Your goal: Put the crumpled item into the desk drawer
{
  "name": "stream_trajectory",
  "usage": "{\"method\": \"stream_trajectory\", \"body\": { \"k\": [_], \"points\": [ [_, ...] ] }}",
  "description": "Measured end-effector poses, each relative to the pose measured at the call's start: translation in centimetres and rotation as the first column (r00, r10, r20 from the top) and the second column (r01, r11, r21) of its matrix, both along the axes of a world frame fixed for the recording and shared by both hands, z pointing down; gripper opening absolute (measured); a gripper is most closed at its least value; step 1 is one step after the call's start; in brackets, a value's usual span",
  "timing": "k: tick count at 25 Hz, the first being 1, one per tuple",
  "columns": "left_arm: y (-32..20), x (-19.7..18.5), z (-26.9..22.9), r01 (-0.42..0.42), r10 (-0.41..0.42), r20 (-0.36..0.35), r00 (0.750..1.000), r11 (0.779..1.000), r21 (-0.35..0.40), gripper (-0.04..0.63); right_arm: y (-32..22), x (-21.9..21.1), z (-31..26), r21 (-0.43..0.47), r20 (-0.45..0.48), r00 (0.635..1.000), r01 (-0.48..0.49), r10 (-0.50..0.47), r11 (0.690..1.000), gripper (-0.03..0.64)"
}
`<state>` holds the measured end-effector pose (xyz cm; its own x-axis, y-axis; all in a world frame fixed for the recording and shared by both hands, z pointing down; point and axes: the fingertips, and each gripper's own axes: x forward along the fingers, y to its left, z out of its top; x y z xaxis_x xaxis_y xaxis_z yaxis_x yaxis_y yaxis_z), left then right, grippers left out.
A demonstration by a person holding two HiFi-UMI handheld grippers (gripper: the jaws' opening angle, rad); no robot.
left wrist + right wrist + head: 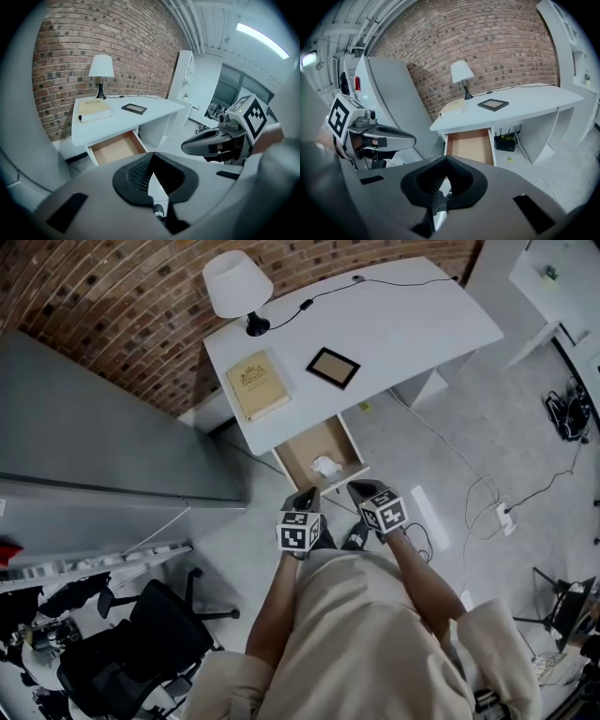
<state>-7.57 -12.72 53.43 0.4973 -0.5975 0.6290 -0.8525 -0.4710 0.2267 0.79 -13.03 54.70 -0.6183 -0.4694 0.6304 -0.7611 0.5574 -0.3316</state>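
A crumpled white item (pixel 324 466) lies inside the open wooden drawer (pixel 297 455) of the white desk (pixel 403 329). From the gripper views the drawer (pixel 117 147) (pixel 469 145) shows only its bare bottom; the item is hidden there. My left gripper (pixel 305 495) and right gripper (pixel 361 489) hang side by side close to my body, just short of the drawer front. Both are shut with nothing between the pads. In its own view the left gripper (pixel 151 161) points at the desk, and so does the right gripper (pixel 446 173).
On the desk stand a white lamp (pixel 236 282), a tan book (pixel 256 383) and a dark picture frame (pixel 333 367). A grey cabinet (pixel 94 427) stands left of the desk. A black office chair (pixel 141 643) is behind at left. Cables (pixel 487 493) trail over the floor at right.
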Motion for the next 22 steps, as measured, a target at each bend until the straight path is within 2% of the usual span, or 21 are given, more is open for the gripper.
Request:
{"method": "stream_trajectory", "body": {
  "k": [7,22],
  "points": [
    [0.5,0.7,0.4,-0.012,0.012,0.004,1.0,1.0,-0.008,0.015,0.7,1.3,0.6,-0.012,-0.026,1.0,-0.01,0.01,1.0,0.026],
    [1.3,0.3,0.9,-0.013,0.013,0.011,1.0,1.0,-0.011,0.015,1.6,0.8,0.4,-0.011,-0.02,1.0,0.005,-0.005,1.0,0.026]
  ]
}}
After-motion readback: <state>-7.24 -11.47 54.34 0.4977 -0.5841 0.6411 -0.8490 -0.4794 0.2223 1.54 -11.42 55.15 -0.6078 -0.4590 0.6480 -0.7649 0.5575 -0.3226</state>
